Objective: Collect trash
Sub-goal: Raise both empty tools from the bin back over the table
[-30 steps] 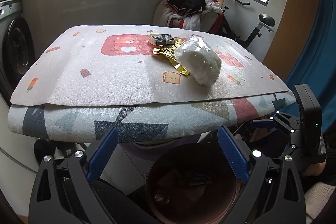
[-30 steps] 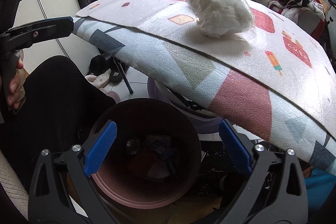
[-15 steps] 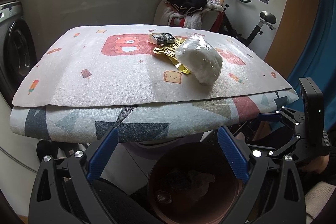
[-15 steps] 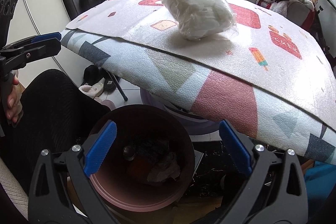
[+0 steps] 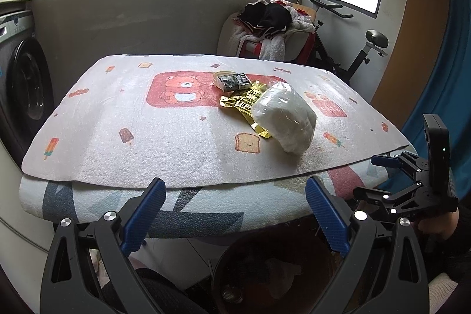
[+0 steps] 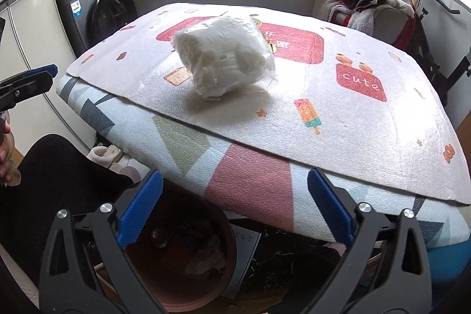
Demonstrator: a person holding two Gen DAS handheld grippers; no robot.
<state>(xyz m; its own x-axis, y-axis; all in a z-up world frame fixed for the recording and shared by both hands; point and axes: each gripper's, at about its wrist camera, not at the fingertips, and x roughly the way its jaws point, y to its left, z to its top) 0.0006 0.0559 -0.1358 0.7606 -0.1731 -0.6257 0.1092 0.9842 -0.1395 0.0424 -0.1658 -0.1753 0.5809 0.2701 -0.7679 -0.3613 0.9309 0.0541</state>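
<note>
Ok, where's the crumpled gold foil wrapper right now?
Left wrist view: crumpled gold foil wrapper lies on the patterned mat, between the dark small packet and clear-wrapped white bundle.

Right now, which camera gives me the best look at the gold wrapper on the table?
The left wrist view. There the gold wrapper lies nearly whole, between the dark packet and the white plastic bag. In the right wrist view the white plastic bag hides it, leaving only a gold sliver at the bag's right edge.

L wrist cam: low at near table (image 5: 176, 137) edge, facing across. R wrist cam: same height, further right, angled left. Both share white bag (image 5: 284, 119) (image 6: 226, 55), bin (image 5: 265, 270) (image 6: 182, 252) below.
</note>
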